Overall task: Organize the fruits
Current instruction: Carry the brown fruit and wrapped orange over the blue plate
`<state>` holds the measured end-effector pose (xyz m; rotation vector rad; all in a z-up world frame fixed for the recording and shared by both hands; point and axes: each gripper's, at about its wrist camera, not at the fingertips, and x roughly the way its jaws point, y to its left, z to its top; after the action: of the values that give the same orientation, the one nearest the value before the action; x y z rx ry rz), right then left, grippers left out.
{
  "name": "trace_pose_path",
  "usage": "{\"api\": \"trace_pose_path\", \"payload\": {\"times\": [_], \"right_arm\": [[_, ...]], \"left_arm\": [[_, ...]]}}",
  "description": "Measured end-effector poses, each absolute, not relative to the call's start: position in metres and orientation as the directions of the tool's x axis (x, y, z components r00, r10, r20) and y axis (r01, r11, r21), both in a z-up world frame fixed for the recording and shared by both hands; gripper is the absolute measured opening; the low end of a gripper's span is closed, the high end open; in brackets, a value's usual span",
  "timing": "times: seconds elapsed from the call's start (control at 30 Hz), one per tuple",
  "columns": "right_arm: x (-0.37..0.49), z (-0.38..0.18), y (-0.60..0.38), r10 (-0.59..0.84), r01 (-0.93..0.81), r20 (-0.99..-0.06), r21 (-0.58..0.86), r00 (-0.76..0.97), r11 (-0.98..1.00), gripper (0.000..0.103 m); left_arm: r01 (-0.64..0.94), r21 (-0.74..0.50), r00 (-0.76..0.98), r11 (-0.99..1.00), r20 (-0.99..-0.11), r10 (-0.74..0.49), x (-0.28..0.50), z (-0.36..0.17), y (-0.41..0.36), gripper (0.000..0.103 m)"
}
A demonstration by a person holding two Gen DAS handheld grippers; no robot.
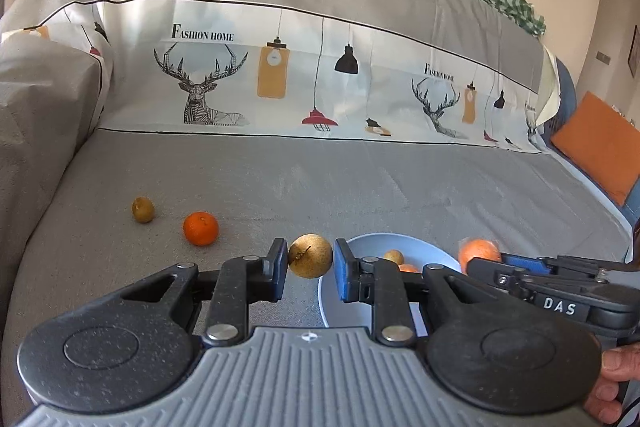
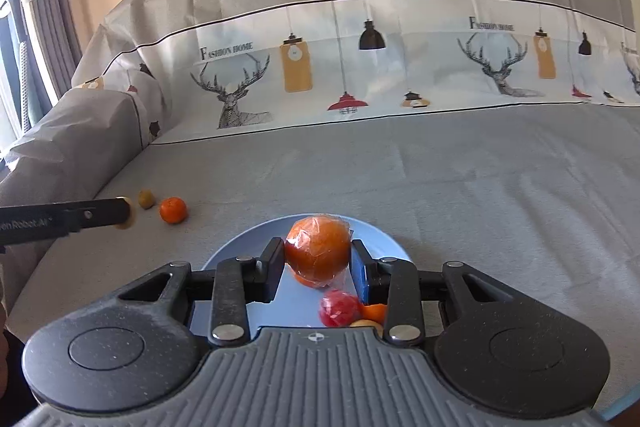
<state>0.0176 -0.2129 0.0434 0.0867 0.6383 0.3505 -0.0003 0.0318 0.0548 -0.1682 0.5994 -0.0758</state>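
Fruit is being gathered from a grey fabric-covered sofa seat into a shallow pale blue round plate, and both grippers are loaded for that purpose. A small round tan-brown fruit with a thin stem is pinched between the pads of the left gripper, which is held just beside the plate's near-left rim, so the fruit appears to be on its way over the rim rather than yet above the dish. A large orange wrapped in clear crinkled plastic film is clamped by the right gripper directly above the plate, a position judged suitable for letting it down among the fruit collected there: a red plastic-wrapped fruit, a small orange fruit and a pale fruit only partly seen at the plate's near edge. Two pieces are left on the seat well to the left, a small olive-green oval fruit and a bare round mandarin, lying near each other but apart. Since the loose film could slip, a firm grip on the orange seems sensible
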Motion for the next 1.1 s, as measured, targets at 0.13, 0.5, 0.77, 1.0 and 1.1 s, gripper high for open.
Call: {"api": "trace_pose_path", "payload": {"times": [0.13,0.5,0.77,1.0,1.1], "right_arm": [[0.021,0.041,-0.203,0.357,-0.314,-0.574,0.177,0.737,0.933,0.037],[0.024,0.040,-0.204,0.361,-0.317,-0.578,0.179,0.732,0.931,0.037],[0.023,0.040,-0.202,0.367,-0.333,-0.580,0.169,0.728,0.928,0.037],[0.025,0.039,-0.202,0.359,-0.332,-0.590,0.160,0.723,0.930,0.037],[0.026,0.037,-0.201,0.357,-0.329,-0.603,0.162,0.713,0.930,0.038]], "left_arm": [[0.012,-0.189,0.819,0.982,-0.562,-0.118,0.005,0.053,0.035,0.027],[0.034,-0.148,0.809,0.988,-0.576,-0.114,0.008,0.050,0.026,0.027],[0.112,-0.151,0.775,0.982,-0.606,-0.182,0.012,0.044,0.016,0.027],[0.258,-0.114,0.732,0.959,-0.626,-0.271,0.007,0.032,-0.012,0.027],[0.284,-0.119,0.717,0.951,-0.632,-0.293,0.007,0.028,-0.017,0.028]]}}
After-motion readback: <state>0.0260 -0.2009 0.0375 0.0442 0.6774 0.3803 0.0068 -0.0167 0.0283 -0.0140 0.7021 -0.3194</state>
